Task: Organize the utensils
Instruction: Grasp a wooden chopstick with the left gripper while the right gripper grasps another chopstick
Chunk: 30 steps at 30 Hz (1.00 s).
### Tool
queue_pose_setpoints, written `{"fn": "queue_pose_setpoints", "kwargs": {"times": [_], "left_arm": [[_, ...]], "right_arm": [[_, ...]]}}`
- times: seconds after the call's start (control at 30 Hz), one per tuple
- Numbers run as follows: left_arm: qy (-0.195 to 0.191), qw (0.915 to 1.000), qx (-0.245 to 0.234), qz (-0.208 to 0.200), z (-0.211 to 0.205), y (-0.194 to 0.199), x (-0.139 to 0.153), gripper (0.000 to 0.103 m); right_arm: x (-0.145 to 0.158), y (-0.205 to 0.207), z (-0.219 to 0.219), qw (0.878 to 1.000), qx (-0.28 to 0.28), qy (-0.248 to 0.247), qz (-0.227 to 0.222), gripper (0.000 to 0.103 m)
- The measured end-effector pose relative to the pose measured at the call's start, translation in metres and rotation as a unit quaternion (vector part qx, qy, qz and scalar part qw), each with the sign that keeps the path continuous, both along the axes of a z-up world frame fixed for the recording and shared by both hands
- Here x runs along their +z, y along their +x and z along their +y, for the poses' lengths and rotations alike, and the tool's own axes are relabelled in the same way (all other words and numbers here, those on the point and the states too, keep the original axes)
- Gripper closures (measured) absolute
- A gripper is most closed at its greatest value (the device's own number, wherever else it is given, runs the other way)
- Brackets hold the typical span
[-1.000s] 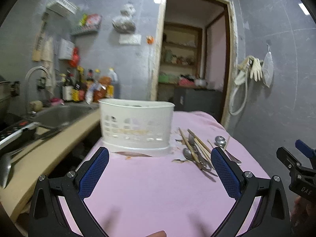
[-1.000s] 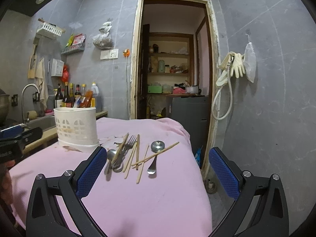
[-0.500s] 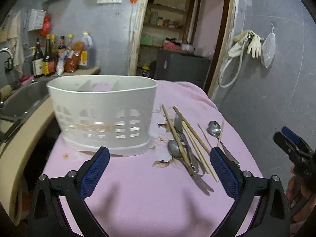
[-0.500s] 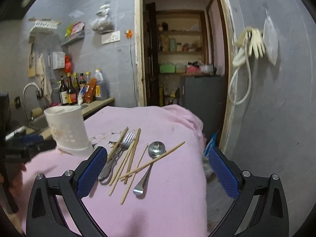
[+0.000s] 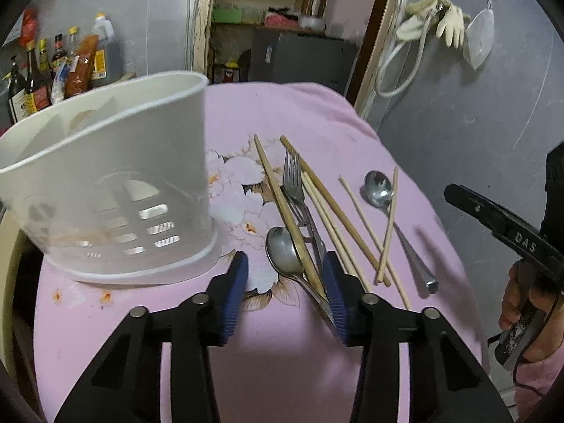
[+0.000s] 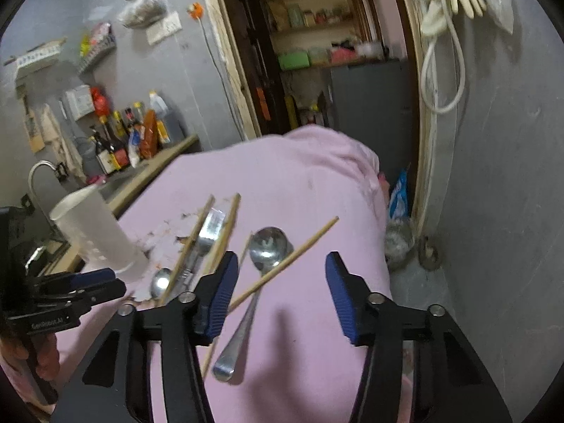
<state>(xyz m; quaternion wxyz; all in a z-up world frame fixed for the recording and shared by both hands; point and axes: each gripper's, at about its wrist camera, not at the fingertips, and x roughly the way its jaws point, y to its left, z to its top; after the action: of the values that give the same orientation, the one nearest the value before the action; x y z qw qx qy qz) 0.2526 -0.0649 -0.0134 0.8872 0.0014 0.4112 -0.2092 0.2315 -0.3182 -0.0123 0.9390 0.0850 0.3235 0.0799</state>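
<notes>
Left gripper [image 5: 283,294] closing, half open, nothing gripped, over a spoon [image 5: 283,252] beside the white caddy [image 5: 116,190], right gripper [image 6: 280,294] closing, half open, empty, above a second spoon [image 6: 262,250] and chopsticks [image 6: 282,264] on pink cloth [image 6: 282,176], fork [image 5: 294,179] among them

Each black claw [image 5: 283,282] carries ribbed blue pads [image 6: 220,298], silver screws and white lettering.

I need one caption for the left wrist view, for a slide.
Left gripper, jaws closing, empty, near a spoon, fork and chopsticks beside a white utensil holder.
</notes>
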Motion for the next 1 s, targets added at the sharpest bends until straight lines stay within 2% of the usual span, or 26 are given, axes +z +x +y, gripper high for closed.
{"fn": "queue_pose_setpoints", "kwargs": {"times": [0.23, 0.37, 0.77, 0.93, 1.0], "left_arm": [[0.007, 0.9995, 0.005, 0.03, -0.003, 0.018, -0.016, 0.08], [0.006, 0.9989, 0.009, 0.044, 0.0, 0.025, -0.025, 0.081], [-0.007, 0.998, 0.026, 0.057, 0.002, 0.038, -0.03, 0.081], [-0.018, 0.9972, 0.038, 0.062, 0.006, 0.042, -0.03, 0.094], [-0.024, 0.9968, 0.041, 0.064, 0.009, 0.042, -0.03, 0.096]], "right_arm": [[-0.017, 0.033, -0.007, 0.998, -0.017, 0.018, 0.057, 0.071], [-0.025, 0.05, -0.009, 0.996, -0.02, 0.021, 0.081, 0.078], [-0.034, 0.081, -0.024, 0.992, -0.04, 0.042, 0.111, 0.086], [-0.035, 0.093, -0.021, 0.991, -0.041, 0.04, 0.12, 0.086], [-0.037, 0.096, -0.02, 0.99, -0.039, 0.044, 0.127, 0.086]]}}
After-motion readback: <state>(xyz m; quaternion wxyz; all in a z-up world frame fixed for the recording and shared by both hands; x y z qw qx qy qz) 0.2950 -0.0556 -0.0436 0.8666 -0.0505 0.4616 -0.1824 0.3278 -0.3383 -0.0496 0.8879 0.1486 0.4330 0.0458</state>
